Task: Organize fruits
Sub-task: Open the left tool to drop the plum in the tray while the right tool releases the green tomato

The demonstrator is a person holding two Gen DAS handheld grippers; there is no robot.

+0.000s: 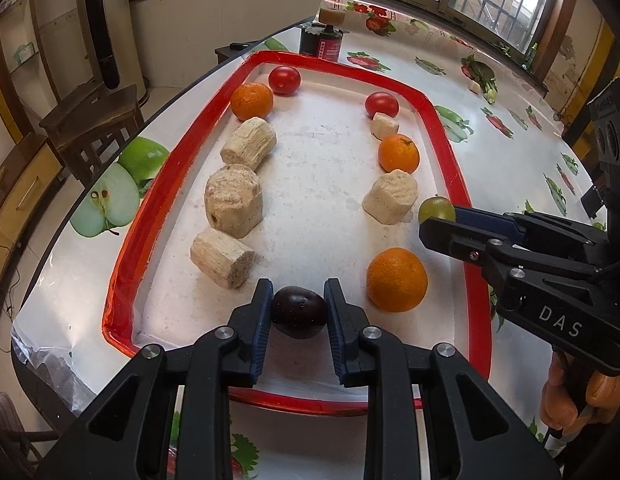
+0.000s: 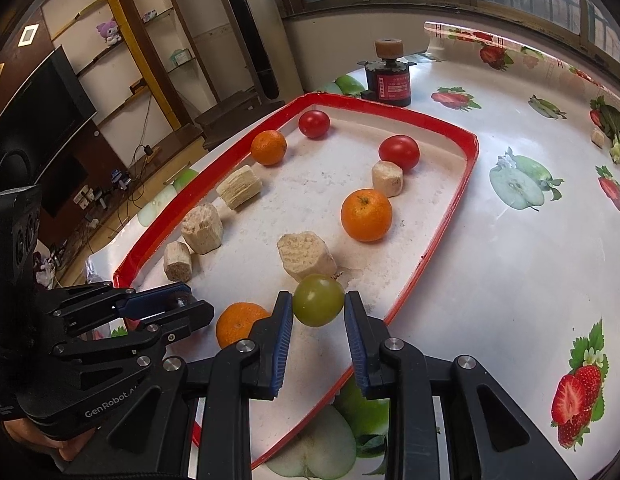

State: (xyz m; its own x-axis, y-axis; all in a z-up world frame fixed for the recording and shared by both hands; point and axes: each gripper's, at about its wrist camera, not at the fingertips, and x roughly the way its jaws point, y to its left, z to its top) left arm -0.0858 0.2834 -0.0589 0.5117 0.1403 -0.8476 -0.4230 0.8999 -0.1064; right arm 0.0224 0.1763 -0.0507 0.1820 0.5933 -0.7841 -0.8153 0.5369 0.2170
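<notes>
Dark purple, the round plum (image 1: 299,312) is sitting clamped in the left gripper (image 1: 298,316) at the red-rimmed white tray's (image 1: 122,256) near edge; the right gripper (image 2: 318,320) is holding a green plum (image 2: 318,305), seemingly gripped, near the right rim; both placements appear underway; next, lowering and releasing gently.

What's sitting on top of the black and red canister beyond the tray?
A small tan cylindrical block rests on the black and red canister. Whatever lies behind the canister is hidden.

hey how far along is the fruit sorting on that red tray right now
Looks mostly done: two rows of tomatoes, oranges and beige chunks line the red tray. In hand: left gripper brackets a dark plum; right gripper brackets a green fruit. Left: setting both down.
</notes>
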